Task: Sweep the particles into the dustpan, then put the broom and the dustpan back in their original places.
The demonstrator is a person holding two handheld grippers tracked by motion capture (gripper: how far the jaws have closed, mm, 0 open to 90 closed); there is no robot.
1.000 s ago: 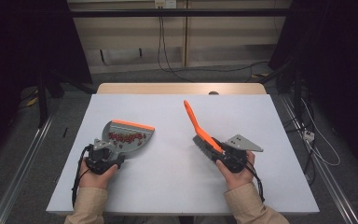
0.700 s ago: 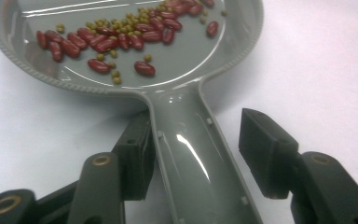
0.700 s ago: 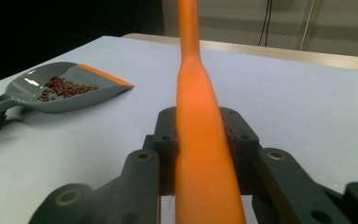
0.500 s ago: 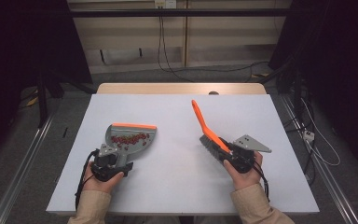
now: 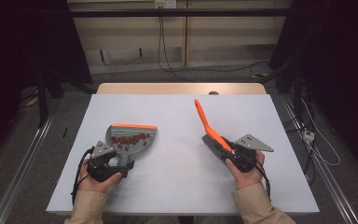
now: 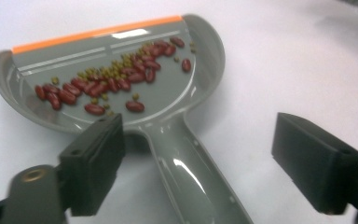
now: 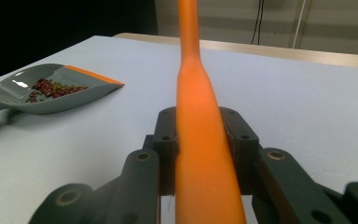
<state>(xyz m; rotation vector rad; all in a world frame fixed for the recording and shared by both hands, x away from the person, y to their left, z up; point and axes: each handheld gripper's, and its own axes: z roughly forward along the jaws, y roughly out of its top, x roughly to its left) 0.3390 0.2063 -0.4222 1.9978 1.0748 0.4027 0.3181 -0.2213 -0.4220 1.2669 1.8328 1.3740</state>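
A grey dustpan (image 5: pixel 131 139) with an orange front lip lies flat on the white table (image 5: pixel 177 186), holding red and small green beans (image 6: pixel 107 84). My left gripper (image 6: pixel 203 158) sits at its handle (image 6: pixel 191 182). The jaws have just been opening and now stand wide on either side of the handle, clear of it. My right gripper (image 5: pixel 227 153) is shut on the orange handle of a brush (image 5: pixel 207 123), which slants up and away from me with its dark bristles near the table. In the right gripper view the brush handle (image 7: pixel 198 93) runs up between the pads, with the dustpan (image 7: pixel 42 93) at far left.
A wooden strip (image 5: pixel 182 88) borders the table's far edge. Cables (image 5: pixel 307 140) lie on the floor to the right, and a metal rail (image 5: pixel 23 163) runs along the left. Open white surface lies between the dustpan and the brush.
The right hand and its brush have shifted a little to the right. The dustpan has stayed in place on the table, with the left hand still at its handle.
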